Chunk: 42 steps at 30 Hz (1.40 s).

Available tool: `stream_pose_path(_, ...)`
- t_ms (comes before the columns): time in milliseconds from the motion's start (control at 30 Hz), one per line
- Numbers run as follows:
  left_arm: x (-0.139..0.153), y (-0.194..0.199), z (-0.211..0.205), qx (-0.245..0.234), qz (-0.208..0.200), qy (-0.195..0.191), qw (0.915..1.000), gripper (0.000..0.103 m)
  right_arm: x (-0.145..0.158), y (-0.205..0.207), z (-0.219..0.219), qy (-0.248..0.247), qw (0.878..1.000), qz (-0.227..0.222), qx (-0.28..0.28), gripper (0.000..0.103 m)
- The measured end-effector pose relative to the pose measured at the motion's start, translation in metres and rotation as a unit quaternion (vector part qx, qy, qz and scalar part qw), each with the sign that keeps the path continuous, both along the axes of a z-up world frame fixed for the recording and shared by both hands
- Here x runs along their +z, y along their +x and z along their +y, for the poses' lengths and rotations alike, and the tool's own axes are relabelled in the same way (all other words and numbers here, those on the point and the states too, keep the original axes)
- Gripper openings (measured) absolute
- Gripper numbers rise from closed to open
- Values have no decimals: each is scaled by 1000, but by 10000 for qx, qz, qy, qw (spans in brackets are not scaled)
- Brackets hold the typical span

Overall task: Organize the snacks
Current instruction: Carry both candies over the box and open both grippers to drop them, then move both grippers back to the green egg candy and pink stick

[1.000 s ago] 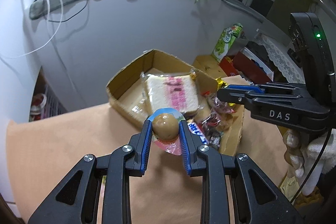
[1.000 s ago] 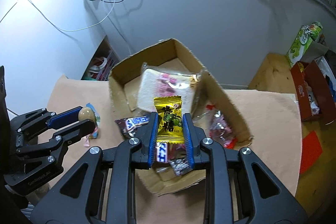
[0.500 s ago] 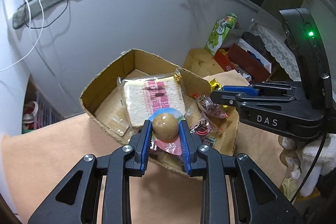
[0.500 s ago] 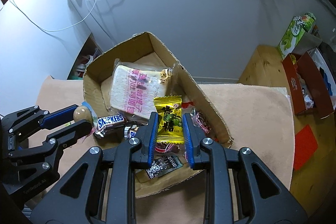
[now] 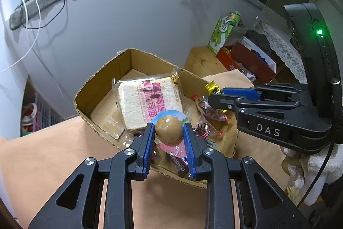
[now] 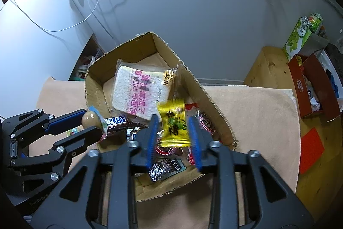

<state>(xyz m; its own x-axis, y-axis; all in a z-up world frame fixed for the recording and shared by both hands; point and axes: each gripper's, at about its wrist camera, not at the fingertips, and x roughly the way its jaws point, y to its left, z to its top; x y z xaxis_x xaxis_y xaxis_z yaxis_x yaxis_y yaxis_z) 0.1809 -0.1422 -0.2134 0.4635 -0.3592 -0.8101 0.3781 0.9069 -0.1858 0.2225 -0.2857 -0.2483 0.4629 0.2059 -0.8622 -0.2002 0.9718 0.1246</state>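
Two snacks are hanging over the cardboard box (image 6: 199,87) at this moment, one at each of my grippers. My left gripper (image 5: 169,138) is clamping a packaged braised egg (image 5: 169,129) between its blue pads, jaws narrowed to the egg's width, and I am holding it just above the near edge of the box. My right gripper (image 6: 173,134) is standing with its jaws spread wider than the yellow candy packet (image 6: 174,121) between them; the packet is blurred and showing gaps on both sides, so I am judging that it is slipping free and dropping into the box rather than being gripped. Below it, the box is already holding a wrapped slice of bread (image 6: 139,96), a Snickers bar (image 6: 116,122), a dark printed sachet (image 6: 166,166) and some red-patterned clear wrappers (image 6: 204,121), so most of the sorting is looking done. What is remaining, as far as I can tell, is letting the egg go into the box too. The box is sitting on a table covered in brown paper (image 5: 42,153); I am seeing no loose snacks on it from either wrist.
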Motion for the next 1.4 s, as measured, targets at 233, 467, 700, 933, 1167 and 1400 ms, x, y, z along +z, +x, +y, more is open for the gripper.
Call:
stream_pose_path(233, 2, -1, 5, 96, -23, -37, 9999, 29, 5, -2, -4, 14, 10000, -58, -59, 52)
stream_pose_path(467, 8, -6, 17, 157, -62, -160, 9997, 29, 13, -11, 1, 78, 9999, -114, -6, 52)
stream_pose_path(700, 14, -14, 57, 455, -72, -249, 9986, 29, 27, -27, 14, 273, 9992, -234, 144, 55)
stream_pose_path(933, 7, -22, 115, 861, 0, -262, 9959, 29, 33, -50, 38, 539, 9971, -262, 461, 55)
stream_pose_path(1167, -10, -31, 163, 1325, 192, -114, 9909, 29, 24, -76, 84, 660, 9925, -77, 1027, 55)
stream_pose_path(1400, -38, -58, 180, 1586, 453, -168, 9862, 34, 5, -78, 132, 660, 9851, 195, 1573, 56)
